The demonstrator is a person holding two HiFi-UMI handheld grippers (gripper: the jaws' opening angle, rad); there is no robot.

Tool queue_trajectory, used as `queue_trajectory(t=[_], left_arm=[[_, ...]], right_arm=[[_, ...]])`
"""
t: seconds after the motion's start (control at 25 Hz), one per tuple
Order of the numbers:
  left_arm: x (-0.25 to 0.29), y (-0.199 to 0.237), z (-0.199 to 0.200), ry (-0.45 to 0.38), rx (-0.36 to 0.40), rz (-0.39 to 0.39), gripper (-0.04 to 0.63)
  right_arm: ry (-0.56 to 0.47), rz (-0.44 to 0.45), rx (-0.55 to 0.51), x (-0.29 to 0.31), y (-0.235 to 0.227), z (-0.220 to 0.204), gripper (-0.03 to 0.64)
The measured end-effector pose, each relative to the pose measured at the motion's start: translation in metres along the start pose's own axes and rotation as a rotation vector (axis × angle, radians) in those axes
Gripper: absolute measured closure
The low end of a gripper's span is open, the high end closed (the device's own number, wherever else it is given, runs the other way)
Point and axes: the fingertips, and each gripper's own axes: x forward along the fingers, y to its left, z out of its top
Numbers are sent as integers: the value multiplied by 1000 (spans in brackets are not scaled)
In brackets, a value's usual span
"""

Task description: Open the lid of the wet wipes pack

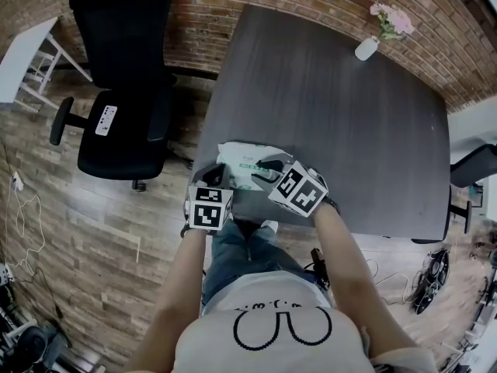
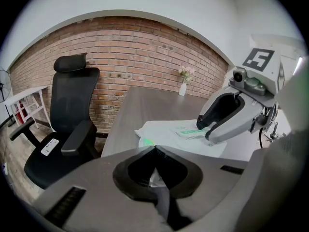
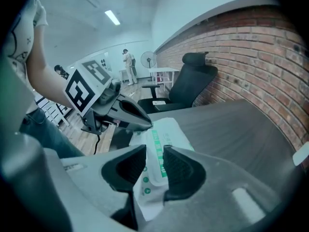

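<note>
One seemingly soft, light wet wipes pack (image 1: pixel 242 162) is being pinched at 8 o'clock by the left gripper (image 2: pixel 154 148); its thin lid tab (image 3: pixel 156 166) is being straddled, ungripped, by the right gripper (image 3: pixel 154 148)

This is an office-type workroom. A red brick wall (image 1: pixel 202 22) runs behind a large dark grey wood-grain table (image 1: pixel 334 115), and a black high-backed swivel office chair (image 1: pixel 124 92) stands on the wood-plank floor (image 1: pixel 70 231) off the table's left edge. A white vase of pink flowers (image 1: pixel 366 49) sits at its far right corner. Loose cables (image 1: pixel 27 208) trail across the floor, and a white strip ceiling light (image 3: pixel 112 17) hangs above a white pedestal fan (image 3: pixel 146 58).
</note>
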Motion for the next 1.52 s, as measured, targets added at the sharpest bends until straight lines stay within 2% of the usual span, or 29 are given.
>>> queue_trajectory(t=[0.16, 0.56, 0.8, 1.0, 1.08, 1.16, 1.32, 1.52], left_arm=[[0, 1, 0, 7, -7, -17, 597], [-2, 1, 1, 12, -12, -20, 597], [-2, -1, 1, 20, -16, -25, 597], [-1, -1, 1, 16, -23, -26, 597], [0, -2, 1, 19, -24, -28, 597], [0, -1, 1, 23, -25, -31, 597], [0, 0, 2, 27, -24, -35, 597], [1, 1, 0, 29, -21, -39, 597]], right_arm=[[12, -9, -30, -7, 1, 10, 522], [-39, -91, -71, -21, -22, 33, 584], [-96, -148, -23, -20, -50, 38, 592], [-141, -214, 61, -12, -76, 34, 567], [-120, -224, 69, -5, -82, 29, 517], [-91, -228, 72, 3, -86, 24, 497], [-62, -239, 88, 12, -92, 22, 472], [-19, -238, 85, 25, -94, 13, 472]])
